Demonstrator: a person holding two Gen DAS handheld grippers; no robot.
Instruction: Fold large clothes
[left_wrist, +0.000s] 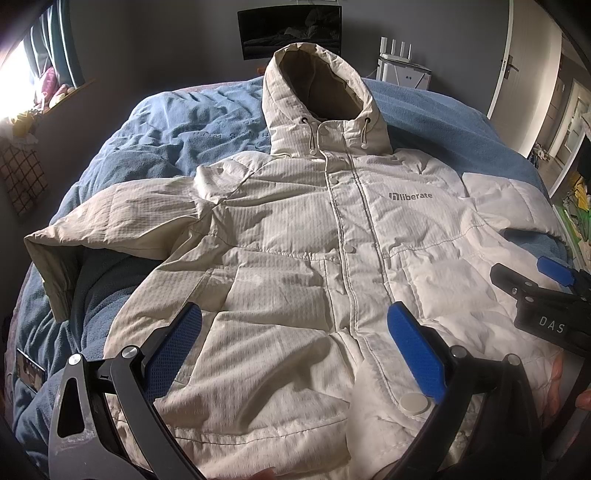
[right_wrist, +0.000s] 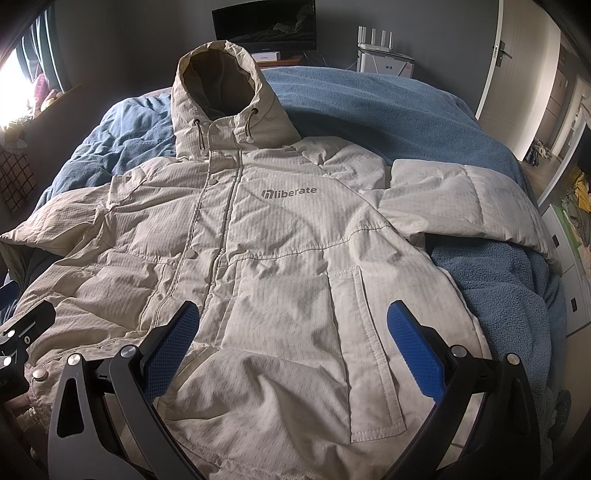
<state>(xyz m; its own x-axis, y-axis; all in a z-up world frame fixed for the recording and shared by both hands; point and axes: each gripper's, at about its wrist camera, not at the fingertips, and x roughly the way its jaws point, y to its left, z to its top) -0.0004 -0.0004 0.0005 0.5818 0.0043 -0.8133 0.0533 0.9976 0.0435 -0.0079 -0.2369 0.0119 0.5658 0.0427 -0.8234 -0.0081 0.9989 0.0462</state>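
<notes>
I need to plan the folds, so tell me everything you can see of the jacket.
The jacket is an off-white, quilted puffer of ripstop-looking fabric, lying face up and spread flat on the blue blanket. The hood has toggled drawcords and points away. A snap placket runs down the front, closed. "liberate" is printed on the chest, patch pockets sit below, and both sleeves angle outward. Nothing grips it.

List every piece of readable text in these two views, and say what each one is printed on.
"liberate", with a small logo mark before it: on the chest of the cream hooded puffer jacket, readable in both views.
"DAS": on the black body of the right gripper, at the edge of the left wrist view; the word may be cut off.
Marks on the white box behind the bed: too small to read.
</notes>
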